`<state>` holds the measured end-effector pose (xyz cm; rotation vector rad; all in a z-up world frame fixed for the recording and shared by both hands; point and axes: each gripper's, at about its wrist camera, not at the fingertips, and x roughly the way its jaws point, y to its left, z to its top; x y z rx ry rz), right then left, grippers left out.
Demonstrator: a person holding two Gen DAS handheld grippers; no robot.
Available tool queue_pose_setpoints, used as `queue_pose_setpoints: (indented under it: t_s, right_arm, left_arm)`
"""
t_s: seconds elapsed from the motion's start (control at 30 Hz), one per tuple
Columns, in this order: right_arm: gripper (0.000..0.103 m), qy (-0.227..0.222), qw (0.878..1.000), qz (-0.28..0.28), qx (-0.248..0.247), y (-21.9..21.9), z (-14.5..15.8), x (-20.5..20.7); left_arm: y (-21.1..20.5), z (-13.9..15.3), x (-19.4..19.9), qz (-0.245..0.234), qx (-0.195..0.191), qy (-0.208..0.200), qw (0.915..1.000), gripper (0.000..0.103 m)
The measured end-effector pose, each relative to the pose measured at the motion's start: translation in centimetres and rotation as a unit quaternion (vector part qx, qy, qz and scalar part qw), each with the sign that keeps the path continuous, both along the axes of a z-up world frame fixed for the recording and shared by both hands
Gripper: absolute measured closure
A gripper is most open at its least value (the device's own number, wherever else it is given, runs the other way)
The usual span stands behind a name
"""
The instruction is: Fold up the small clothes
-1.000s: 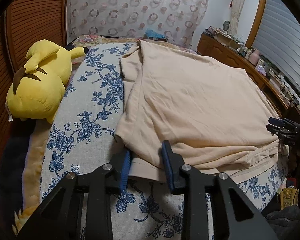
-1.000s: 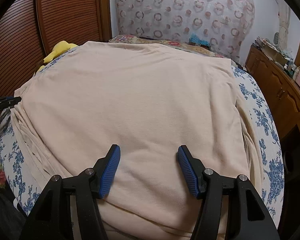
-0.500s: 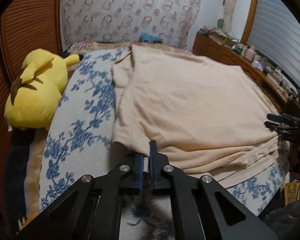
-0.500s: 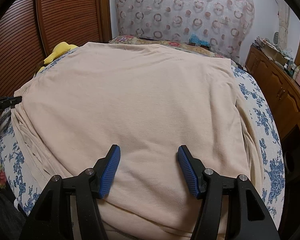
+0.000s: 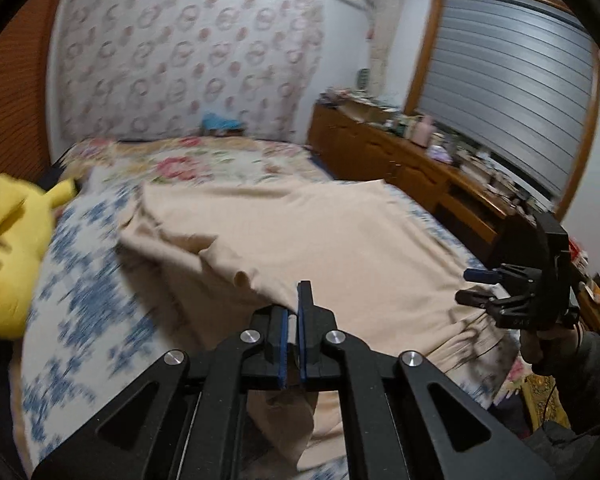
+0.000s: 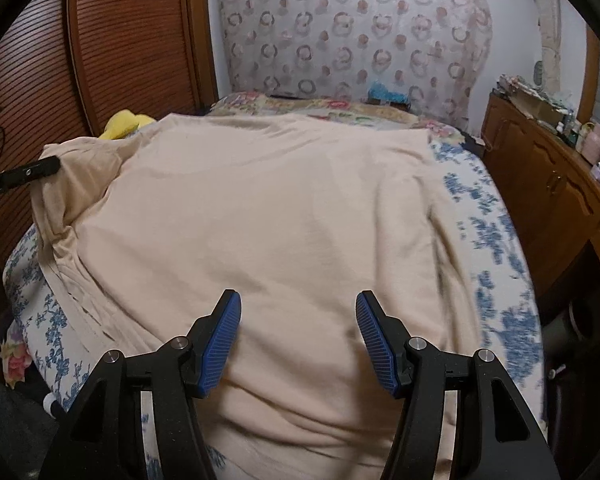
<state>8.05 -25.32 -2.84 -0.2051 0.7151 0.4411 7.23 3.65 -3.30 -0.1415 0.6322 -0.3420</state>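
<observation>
Cloth lifts at one corner: the left gripper (image 5: pixel 293 322) pinches the beige garment (image 6: pixel 268 216), which lies spread on the blue-flowered bed cover (image 6: pixel 496 264). Above its near edge, the right gripper (image 6: pixel 298 336) hangs spread, holding nothing.

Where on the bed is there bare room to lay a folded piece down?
Free: the blue-flowered cover between the yellow plush and the beige garment, and the strip toward the wooden dresser. The dresser top is crowded.
</observation>
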Motion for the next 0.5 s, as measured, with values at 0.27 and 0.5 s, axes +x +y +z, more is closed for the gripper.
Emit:
queue_pose_setpoints:
  t_s: [0.27,0.5]
  right_arm:
    - [0.041,-0.024,0.999,-0.028,0.019,-2.7,1.2,-1.7]
    - [0.041,-0.04,0.997,-0.05,0.032,-4.4,1.8,-2.9]
  left_arm:
    - [-7.4,3.4,3.9,-0.09,0.004,-0.017,0.9957,0.099]
    - [-14.0,5.8,4.7,-0.167,0.007,-0.027,0.9855,0.099]
